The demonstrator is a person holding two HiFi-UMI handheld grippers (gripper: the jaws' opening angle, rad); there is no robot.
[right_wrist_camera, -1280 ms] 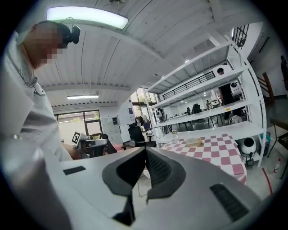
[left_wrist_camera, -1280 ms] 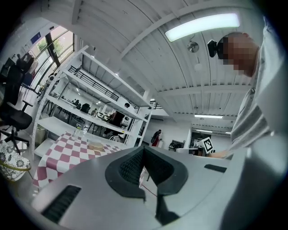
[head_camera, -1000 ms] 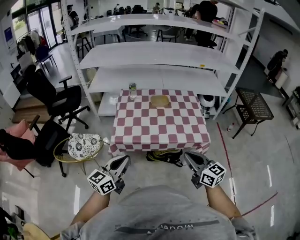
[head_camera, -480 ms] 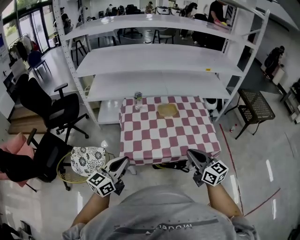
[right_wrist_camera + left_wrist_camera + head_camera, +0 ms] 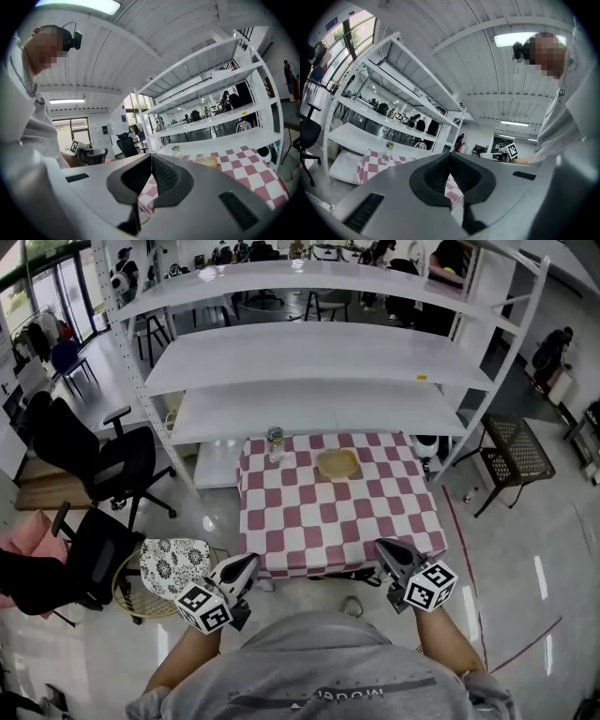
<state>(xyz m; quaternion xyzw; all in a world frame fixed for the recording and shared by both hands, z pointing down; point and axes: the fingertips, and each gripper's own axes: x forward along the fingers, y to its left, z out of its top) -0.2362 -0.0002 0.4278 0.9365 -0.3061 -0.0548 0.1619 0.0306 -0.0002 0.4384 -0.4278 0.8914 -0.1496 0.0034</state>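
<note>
The left gripper [image 5: 246, 563] and right gripper [image 5: 382, 547] (jaws shut, empty) are hovering before the checkered table [image 5: 328, 521], bottle [image 5: 275, 442] and bowl [image 5: 338, 464] sitting beyond.

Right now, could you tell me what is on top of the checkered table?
A small clear bottle and a shallow yellowish dish stand near the far edge of the checkered tablecloth. The cloth covers the tabletop itself, hiding its surface.

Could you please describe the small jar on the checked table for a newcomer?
In front of the white shelving stands a table with a pink-and-white checked cloth. The jar stands upright near its far left corner, clear and tall, unlike the flat yellowish dish beside it.
</note>
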